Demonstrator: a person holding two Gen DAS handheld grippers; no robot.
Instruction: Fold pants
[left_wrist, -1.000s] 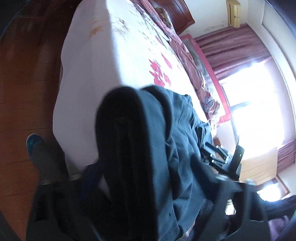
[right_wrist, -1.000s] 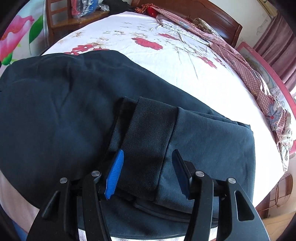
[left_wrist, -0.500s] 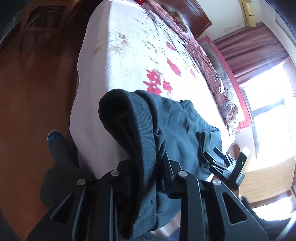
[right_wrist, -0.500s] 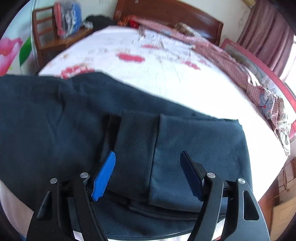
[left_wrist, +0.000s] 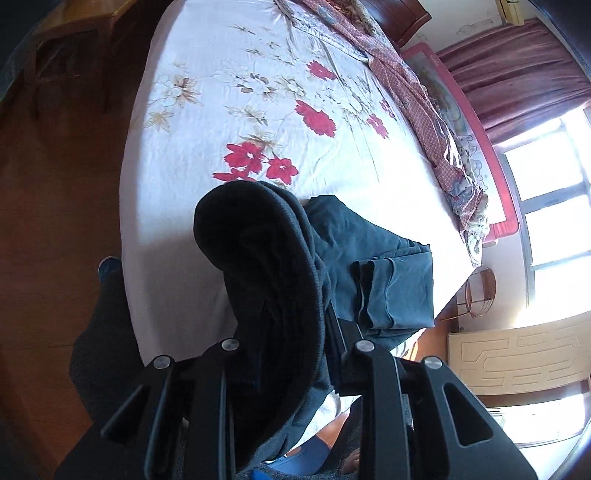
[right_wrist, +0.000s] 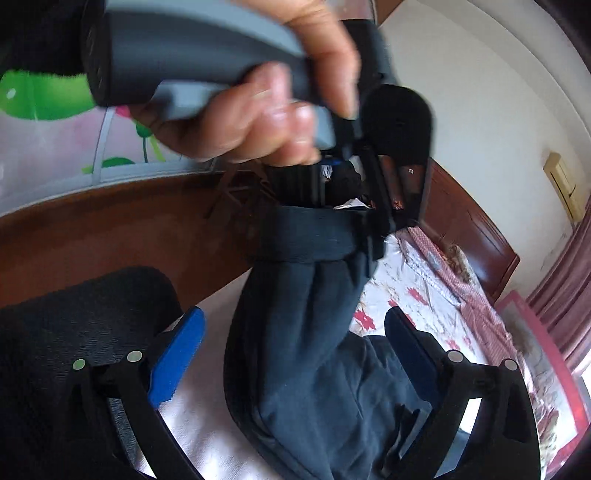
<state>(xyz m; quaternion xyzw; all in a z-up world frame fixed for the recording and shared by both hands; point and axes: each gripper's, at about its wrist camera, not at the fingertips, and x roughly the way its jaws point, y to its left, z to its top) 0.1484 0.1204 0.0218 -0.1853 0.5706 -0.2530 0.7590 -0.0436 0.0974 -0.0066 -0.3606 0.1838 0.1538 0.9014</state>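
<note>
Dark navy pants (left_wrist: 373, 266) lie partly folded on the near corner of the floral bed (left_wrist: 258, 92). My left gripper (left_wrist: 291, 332) is shut on the pants' ribbed waistband (left_wrist: 266, 273) and holds it raised above the bed edge. In the right wrist view the lifted pants (right_wrist: 306, 332) hang from the left gripper (right_wrist: 373, 229), which the person's hand (right_wrist: 258, 122) holds by its grey handle. My right gripper (right_wrist: 295, 339) is open with blue pads (right_wrist: 177, 354); it holds nothing, and the hanging cloth shows between its fingers.
A pink patterned quilt (left_wrist: 424, 96) lies along the far side of the bed. Wooden floor (left_wrist: 55, 221) is to the left. A wooden headboard (right_wrist: 472, 229), a curtained window (left_wrist: 546, 184) and a small wire stand (left_wrist: 476, 291) are nearby.
My left gripper lifted the waistband higher and back from the bed. My right gripper came off the folded pants, swung up and left, and now faces the left gripper.
</note>
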